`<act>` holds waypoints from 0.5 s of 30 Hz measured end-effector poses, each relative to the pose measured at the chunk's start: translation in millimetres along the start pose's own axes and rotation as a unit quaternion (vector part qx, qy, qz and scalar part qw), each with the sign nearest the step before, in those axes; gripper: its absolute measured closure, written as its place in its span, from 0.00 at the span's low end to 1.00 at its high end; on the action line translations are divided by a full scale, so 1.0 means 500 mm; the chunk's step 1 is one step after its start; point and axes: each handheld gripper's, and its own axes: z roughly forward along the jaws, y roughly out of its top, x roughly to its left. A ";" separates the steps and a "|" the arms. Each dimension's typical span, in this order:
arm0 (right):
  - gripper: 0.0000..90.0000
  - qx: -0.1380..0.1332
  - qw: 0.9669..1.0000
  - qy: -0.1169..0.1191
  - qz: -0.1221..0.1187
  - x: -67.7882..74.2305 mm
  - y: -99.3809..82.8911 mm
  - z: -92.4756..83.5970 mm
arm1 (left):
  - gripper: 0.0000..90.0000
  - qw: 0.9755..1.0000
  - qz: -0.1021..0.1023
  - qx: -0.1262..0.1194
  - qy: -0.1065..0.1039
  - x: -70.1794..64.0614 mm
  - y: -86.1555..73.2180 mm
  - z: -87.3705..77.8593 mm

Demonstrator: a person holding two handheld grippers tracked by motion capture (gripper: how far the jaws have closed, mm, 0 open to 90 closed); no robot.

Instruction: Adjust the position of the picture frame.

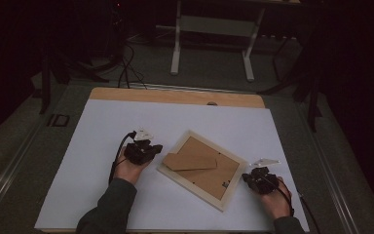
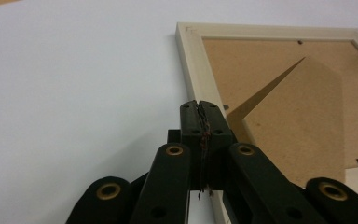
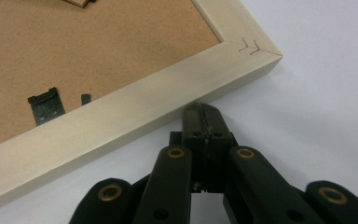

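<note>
The picture frame (image 1: 202,168) lies face down, askew, mid-table (image 1: 102,126). My left gripper (image 2: 200,106), fingers pressed together, sits at its left edge; my right gripper (image 3: 204,109), likewise closed on nothing, meets its right edge. Bare white table surrounds it.

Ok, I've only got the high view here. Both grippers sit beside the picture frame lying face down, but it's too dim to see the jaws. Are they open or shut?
Observer: Both shut. In the left gripper view the left gripper has its jaws pressed together with nothing between them.
Operator: And the right one?
Observer: The right gripper is shut too, its tips just short of the frame outer edge, near a corner.
Operator: Anything on the backing I should know about?
Observer: A small metal clip sits on the brown backing board close to that edge.
Operator: Where's the left tip pointing?
Observer: Over the frame's pale rail, beside the folded stand.
</note>
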 end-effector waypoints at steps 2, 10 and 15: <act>1.00 0.001 1.000 0.001 0.000 -0.001 0.000 0.000 | 1.00 1.000 -0.002 0.005 -0.005 0.006 -0.006 0.005; 1.00 0.002 1.000 0.009 0.006 -0.005 0.007 0.004 | 1.00 1.000 -0.010 0.026 -0.012 0.020 -0.026 0.027; 1.00 0.004 1.000 0.011 0.002 0.001 0.019 0.013 | 1.00 0.999 -0.005 0.044 -0.014 0.017 -0.039 0.042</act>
